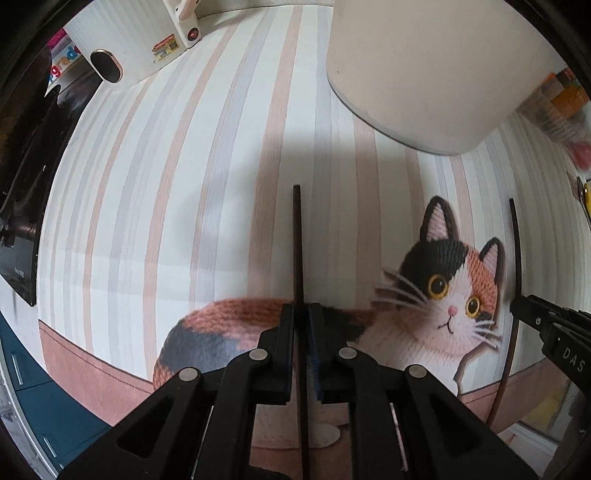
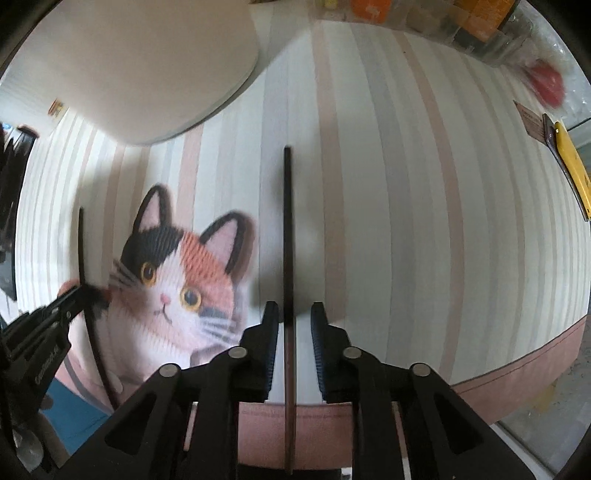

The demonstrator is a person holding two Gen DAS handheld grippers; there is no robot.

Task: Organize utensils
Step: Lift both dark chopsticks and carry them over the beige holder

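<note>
My left gripper (image 1: 302, 314) is shut on a dark chopstick (image 1: 297, 243) that points forward above the striped cat-print mat (image 1: 177, 206). My right gripper (image 2: 293, 314) stands open around a second dark chopstick (image 2: 287, 229), with a gap between each pad and the stick. The right gripper (image 1: 517, 304) and its chopstick (image 1: 517, 240) show at the right edge of the left wrist view. The left gripper (image 2: 88, 291) and its chopstick (image 2: 81, 243) show at the left of the right wrist view. A white round holder (image 1: 436, 70) stands ahead; it also shows in the right wrist view (image 2: 147, 66).
A white appliance (image 1: 125, 44) with a dark oval button stands at the far left of the mat. Jars and packets (image 2: 480, 26) crowd the far right edge, with a yellow tool (image 2: 572, 166) beside them. A blue cabinet (image 1: 44, 398) lies below the table's front edge.
</note>
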